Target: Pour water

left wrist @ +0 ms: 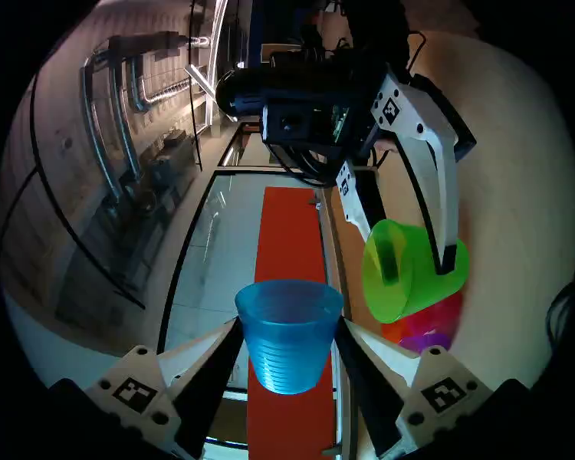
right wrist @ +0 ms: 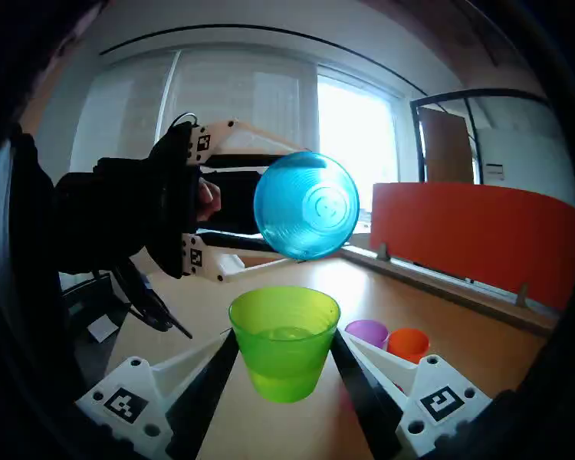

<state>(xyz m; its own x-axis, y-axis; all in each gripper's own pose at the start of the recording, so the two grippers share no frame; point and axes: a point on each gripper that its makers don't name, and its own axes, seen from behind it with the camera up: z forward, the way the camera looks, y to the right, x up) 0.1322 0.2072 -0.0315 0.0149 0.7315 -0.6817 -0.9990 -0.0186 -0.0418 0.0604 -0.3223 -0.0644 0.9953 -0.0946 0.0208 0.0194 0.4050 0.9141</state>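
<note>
My left gripper [left wrist: 287, 326] is shut on a blue translucent cup [left wrist: 289, 349]. In the right gripper view this blue cup [right wrist: 307, 205] lies tipped on its side, bottom toward the camera, above and behind the green cup, with the left gripper [right wrist: 284, 203] and a gloved hand [right wrist: 134, 215] holding it. My right gripper [right wrist: 286, 337] is shut on a green cup [right wrist: 286, 360], upright, with some clear water in it. The left gripper view has the right gripper [left wrist: 414, 264] holding that green cup [left wrist: 410, 287] at right.
A purple cup [right wrist: 366, 332] and an orange cup [right wrist: 407, 343] stand on the wooden table [right wrist: 456, 322] behind the green cup. A red partition [right wrist: 479, 230] runs along the table's far edge, with bright windows [right wrist: 356, 138] beyond.
</note>
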